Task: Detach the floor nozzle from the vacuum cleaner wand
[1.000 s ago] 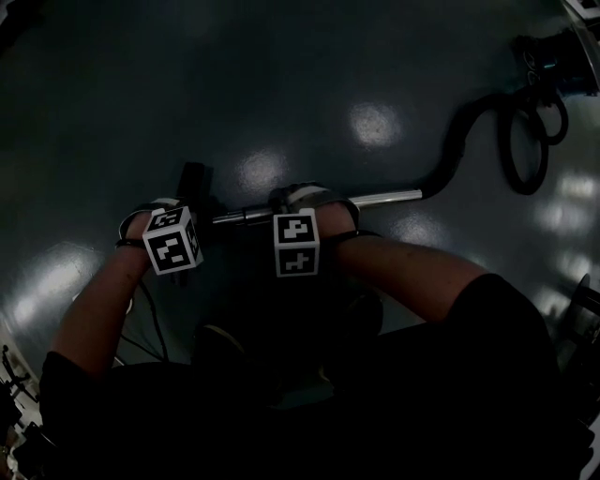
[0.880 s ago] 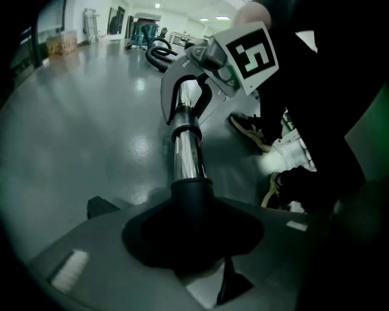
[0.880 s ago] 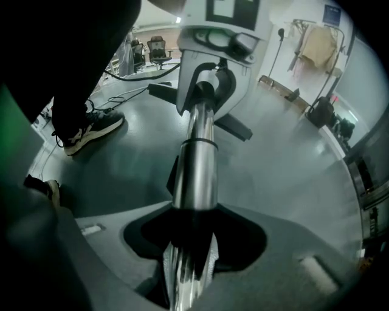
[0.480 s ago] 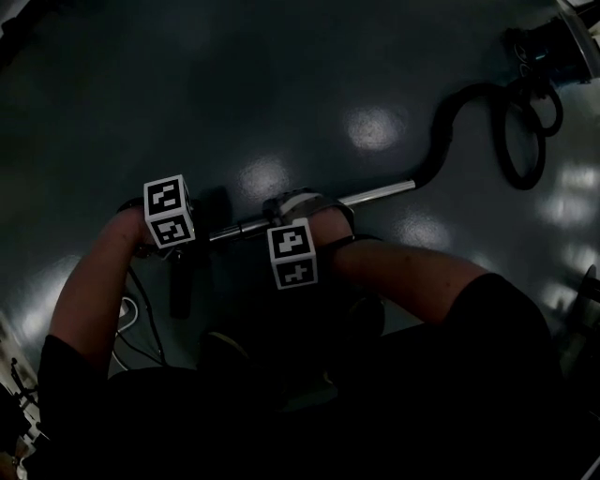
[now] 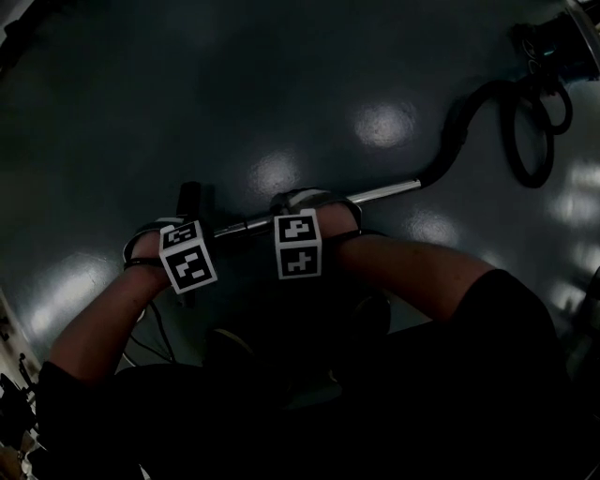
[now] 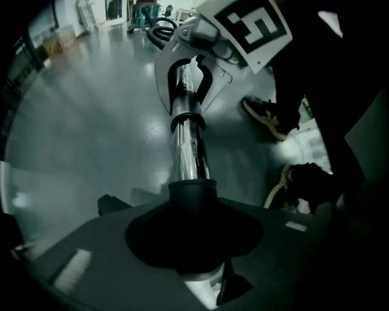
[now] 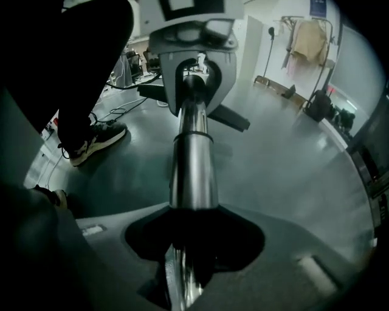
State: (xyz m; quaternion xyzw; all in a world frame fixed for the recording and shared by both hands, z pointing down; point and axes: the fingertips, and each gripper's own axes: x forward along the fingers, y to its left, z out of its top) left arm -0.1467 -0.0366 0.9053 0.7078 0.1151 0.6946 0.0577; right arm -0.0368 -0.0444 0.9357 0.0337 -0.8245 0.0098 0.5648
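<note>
Dark glossy flooring (image 5: 141,112) is throwing back several pale patches of ceiling light around one person, who is leaning over it with both arms reaching down. One metal wand (image 5: 375,195) is lying slantwise across the floor. One black hose (image 5: 459,127) is curving from its far end toward one vacuum body (image 5: 553,42) at the upper right. One floor nozzle (image 5: 190,202) is sitting at the wand's near end, joined to it and partly hidden under the left cube (image 5: 187,255).

Two grippers are working along this line. Each is carrying one marker cube, the right cube (image 5: 298,246) lying over the wand, and both are showing black-and-white square patterns rather than letters. The left gripper (image 7: 191,76) is clamping the black neck of the floor nozzle, its jaws having just been closing tighter on it. The right gripper (image 6: 187,79) is pinching the wand just beside it, its jaws likewise having just been closing with the tube between them.

Two shoes are showing in the right gripper view, one pale-soled shoe (image 7: 91,143) and a second shoe (image 7: 58,195) at the edge. One clothes rack (image 7: 307,36) is standing by the far wall, beside a blue sign (image 7: 316,6) too small to read.
</note>
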